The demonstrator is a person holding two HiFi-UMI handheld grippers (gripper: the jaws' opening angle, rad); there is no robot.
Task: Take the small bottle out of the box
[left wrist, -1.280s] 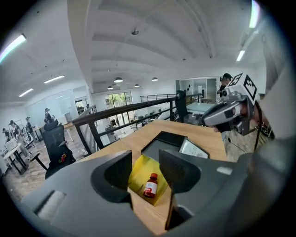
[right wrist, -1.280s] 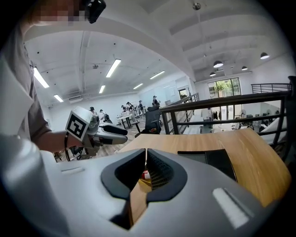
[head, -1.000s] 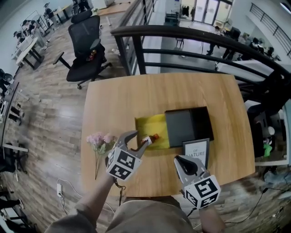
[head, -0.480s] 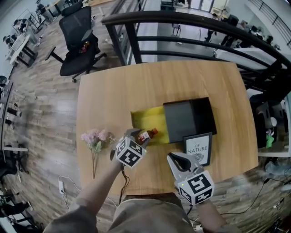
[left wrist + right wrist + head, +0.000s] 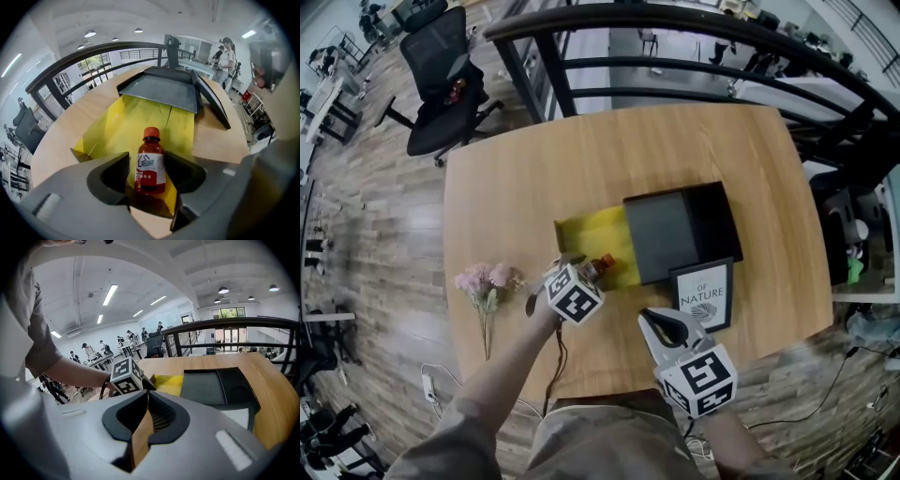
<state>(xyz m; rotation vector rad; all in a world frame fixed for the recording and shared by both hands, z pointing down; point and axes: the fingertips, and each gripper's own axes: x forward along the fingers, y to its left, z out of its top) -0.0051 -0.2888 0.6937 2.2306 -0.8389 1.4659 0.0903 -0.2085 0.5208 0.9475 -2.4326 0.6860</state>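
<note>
Bottle (image 5: 150,160), small, brown, red cap, upright on yellow paper (image 5: 140,117) between opening jaws of left gripper (image 5: 148,164), not squeezed. Right gripper (image 5: 146,397) closed tight, empty.

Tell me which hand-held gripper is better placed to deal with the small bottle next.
Left. The small bottle stands upright between the opening jaws of the left hand-held gripper, on the yellow sheet outside the dark box. The right hand-held gripper is shut, empty, and off by the picture frame.
</note>
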